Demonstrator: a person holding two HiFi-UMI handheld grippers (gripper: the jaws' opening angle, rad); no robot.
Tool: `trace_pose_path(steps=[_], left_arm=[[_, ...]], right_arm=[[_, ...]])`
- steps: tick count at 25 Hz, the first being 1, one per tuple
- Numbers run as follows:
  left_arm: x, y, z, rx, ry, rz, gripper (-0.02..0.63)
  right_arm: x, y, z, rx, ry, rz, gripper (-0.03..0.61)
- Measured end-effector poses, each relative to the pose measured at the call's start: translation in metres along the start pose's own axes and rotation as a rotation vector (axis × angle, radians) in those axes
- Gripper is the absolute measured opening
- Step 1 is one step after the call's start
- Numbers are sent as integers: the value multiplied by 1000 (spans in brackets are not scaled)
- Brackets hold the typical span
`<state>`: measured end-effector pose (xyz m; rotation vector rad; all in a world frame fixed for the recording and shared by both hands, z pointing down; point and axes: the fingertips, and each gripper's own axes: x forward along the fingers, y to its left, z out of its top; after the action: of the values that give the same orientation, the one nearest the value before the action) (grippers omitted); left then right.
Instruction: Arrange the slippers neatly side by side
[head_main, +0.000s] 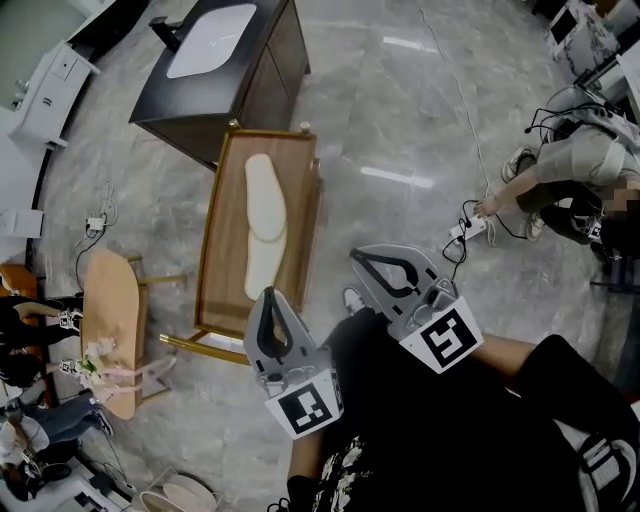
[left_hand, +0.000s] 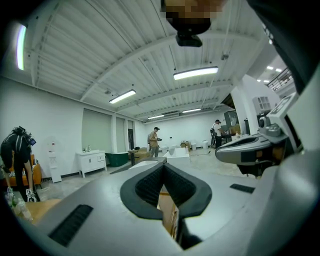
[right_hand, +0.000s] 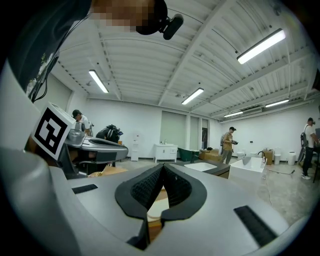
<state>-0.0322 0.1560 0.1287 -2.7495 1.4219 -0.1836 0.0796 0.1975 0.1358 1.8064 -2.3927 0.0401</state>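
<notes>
Fingers pressed together holding nothing on both my left gripper and right gripper, white slippers untouched on the bench, arranging not started.

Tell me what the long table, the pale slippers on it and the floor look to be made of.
The long table looks like varnished wood: warm brown, raised rim, faint sheen. The pale slippers seem soft fabric or foam, matte cream without shine; too small to be sure. The floor is polished stone or marble-look tile: grey veining, mirrored ceiling lights.
</notes>
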Motion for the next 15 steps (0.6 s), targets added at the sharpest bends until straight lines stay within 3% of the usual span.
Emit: trace_pose_path(steps=[3, 6, 15], left_arm=[[10, 10, 8, 4, -60, -24, 3], [12, 18, -9, 0, 16, -27, 3], [16, 27, -12, -23, 7, -42, 3]], right_arm=[[11, 2, 3, -12, -2, -13, -2], [16, 4, 1, -20, 10, -27, -2], [18, 6, -2, 0, 23, -70, -2]])
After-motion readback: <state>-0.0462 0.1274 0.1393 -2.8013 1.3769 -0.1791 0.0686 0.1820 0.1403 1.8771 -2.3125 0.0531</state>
